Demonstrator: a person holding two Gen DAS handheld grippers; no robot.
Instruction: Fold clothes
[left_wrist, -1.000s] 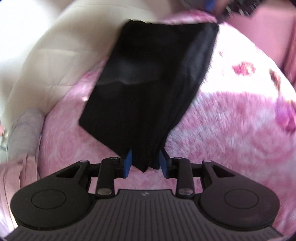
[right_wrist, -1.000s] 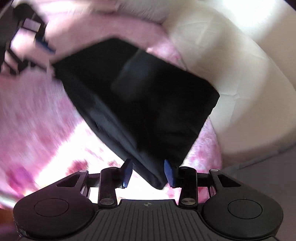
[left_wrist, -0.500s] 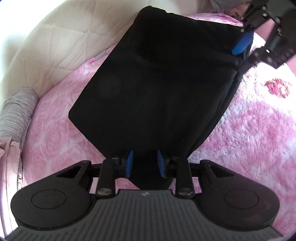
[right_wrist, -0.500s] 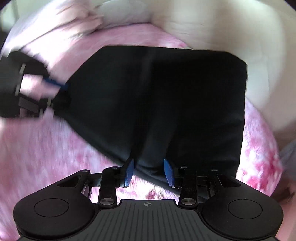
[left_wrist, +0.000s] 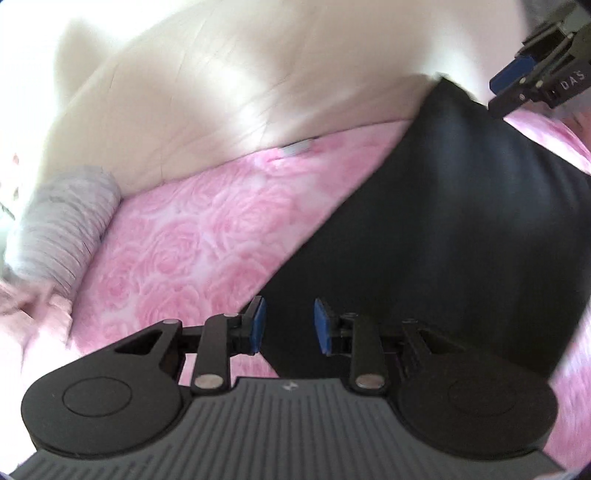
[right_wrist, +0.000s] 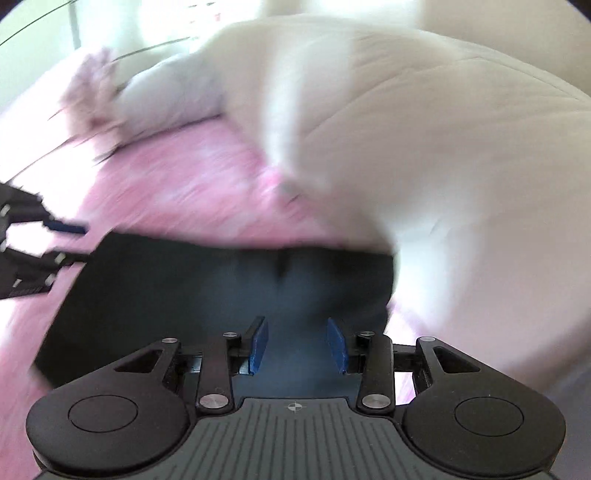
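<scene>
The black garment (left_wrist: 461, 229) lies flat on the pink bed cover (left_wrist: 192, 251), its near edge running between the parted fingers of the left gripper (left_wrist: 288, 326) and right gripper (right_wrist: 297, 345), neither pinching cloth, each at its own corner, equally near.

right wrist view smeared by motion blur; folded black cloth garment (right_wrist: 221, 291) fuzzy-edged, near part hidden under gripper body; left view crops its right side

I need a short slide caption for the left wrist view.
Left gripper, fingers apart, above the black garment lying on the pink blanket.
</scene>
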